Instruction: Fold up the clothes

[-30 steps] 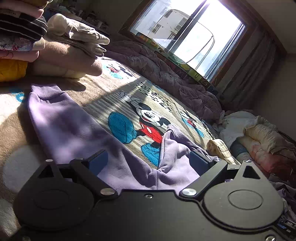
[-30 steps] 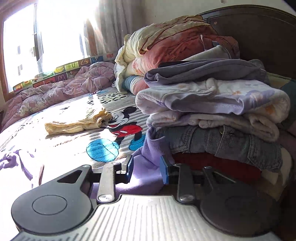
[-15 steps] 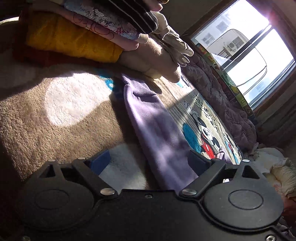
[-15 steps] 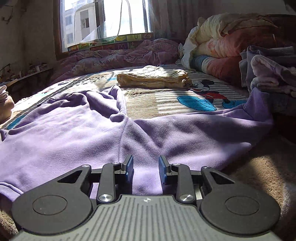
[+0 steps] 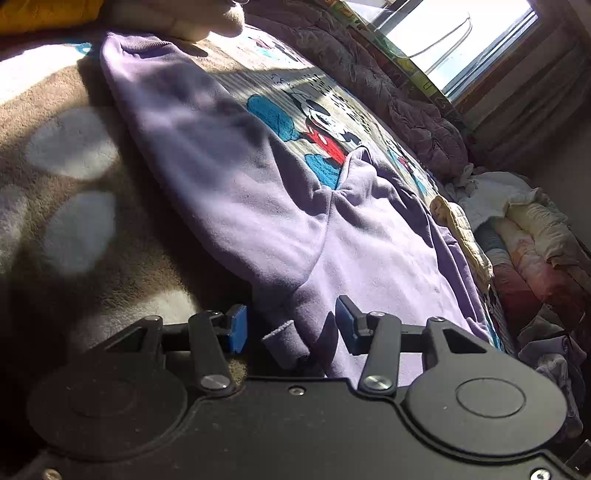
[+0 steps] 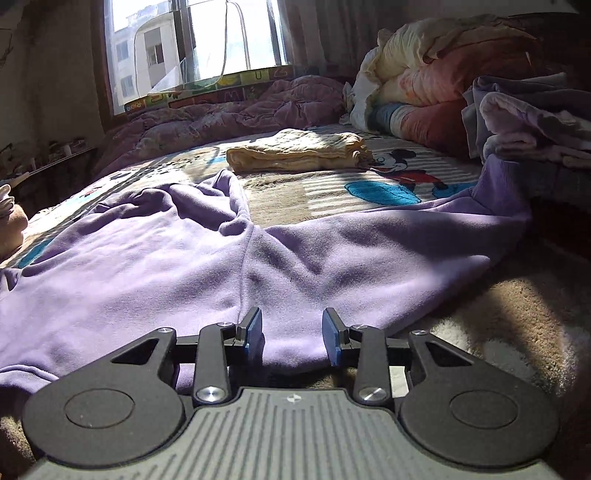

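Note:
A purple sweatshirt lies spread on the bed, one sleeve stretched toward the far left. In the right wrist view the sweatshirt covers the near bed with its other sleeve reaching right. My left gripper is open, its blue pads on either side of the sweatshirt's near edge. My right gripper is open, its pads on either side of the near hem of the sweatshirt, not closed on it.
A Mickey Mouse blanket covers the bed. A folded yellow cloth lies beyond the sweatshirt. Stacked clothes and bedding stand at right. A purple quilt lies under the window. A folded pile sits by the far sleeve.
My left gripper swung back over the sweatshirt body and narrowed around its near edge. My right gripper moved closer to the near hem and opened slightly wider.

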